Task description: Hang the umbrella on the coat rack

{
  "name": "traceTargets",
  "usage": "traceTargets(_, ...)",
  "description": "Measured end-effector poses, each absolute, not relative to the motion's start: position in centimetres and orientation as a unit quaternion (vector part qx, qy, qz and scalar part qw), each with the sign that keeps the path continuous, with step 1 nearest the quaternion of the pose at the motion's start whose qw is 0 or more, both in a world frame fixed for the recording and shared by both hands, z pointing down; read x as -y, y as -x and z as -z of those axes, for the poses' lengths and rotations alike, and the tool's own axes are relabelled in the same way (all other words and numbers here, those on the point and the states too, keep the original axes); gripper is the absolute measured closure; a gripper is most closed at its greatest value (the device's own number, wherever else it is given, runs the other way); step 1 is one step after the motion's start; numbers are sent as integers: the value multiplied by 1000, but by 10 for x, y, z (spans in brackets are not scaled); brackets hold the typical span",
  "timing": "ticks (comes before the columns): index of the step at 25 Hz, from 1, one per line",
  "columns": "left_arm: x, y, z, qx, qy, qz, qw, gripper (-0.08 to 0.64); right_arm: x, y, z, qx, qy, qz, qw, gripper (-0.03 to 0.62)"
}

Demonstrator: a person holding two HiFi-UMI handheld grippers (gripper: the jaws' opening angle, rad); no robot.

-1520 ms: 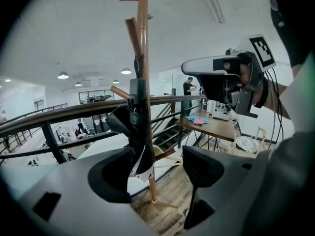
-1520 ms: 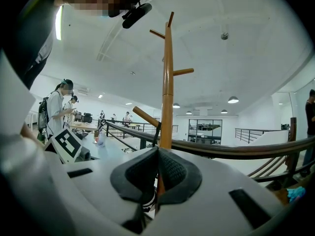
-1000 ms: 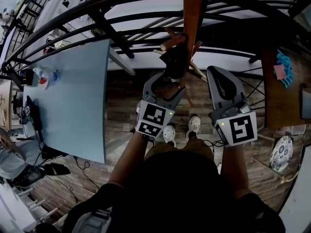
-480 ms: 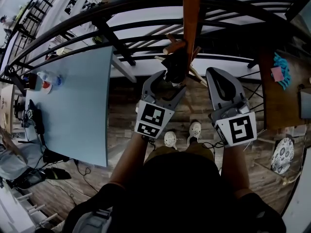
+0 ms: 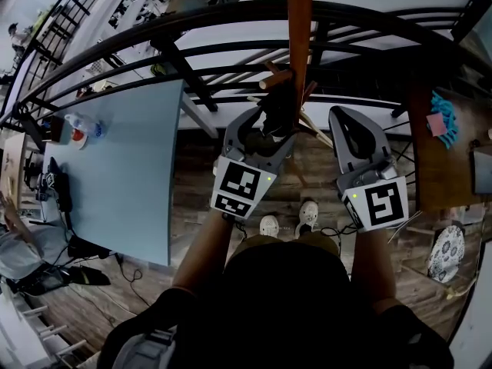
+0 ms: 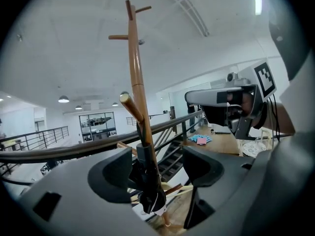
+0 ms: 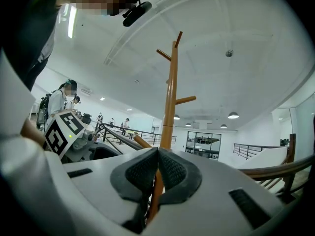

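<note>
One umbrella [image 6: 149, 183] is hanging straight down the coat rack [image 6: 136, 82] | left gripper [image 5: 269, 127] open around it | right gripper [image 7: 157, 167] shut, empty.

In the head view the coat rack [image 5: 300, 21] runs off the frame at 12 o'clock. Its foot is hidden behind the black umbrella [image 5: 278, 108] and the left tongs [image 5: 265, 131]. Whether the umbrella's loop sits round a peg cannot be told. In the right gripper view the right tongs [image 7: 157, 154] cover much of the rack's lower part. At 9 o'clock, the items on the counter [image 5: 123, 183] are too small to tell.
</note>
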State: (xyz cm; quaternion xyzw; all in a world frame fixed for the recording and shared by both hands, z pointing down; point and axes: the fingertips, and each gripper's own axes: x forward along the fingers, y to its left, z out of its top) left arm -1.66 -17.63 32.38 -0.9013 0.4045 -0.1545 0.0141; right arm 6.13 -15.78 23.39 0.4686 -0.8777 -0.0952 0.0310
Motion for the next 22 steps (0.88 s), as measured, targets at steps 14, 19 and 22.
traceTargets(14, 173, 21, -279, -412, 901, 127, 46, 245, 159, -62, -213, 879, -463, 112, 14, 561)
traceTargets(19, 172, 27, -263, -419, 899, 114, 60, 275, 158, -63, -207, 880, -460, 118, 6, 561)
traceTargets(22, 170, 28, -254, -422, 898, 107, 68, 293, 154, -60, -205, 883, -454, 121, 4, 561)
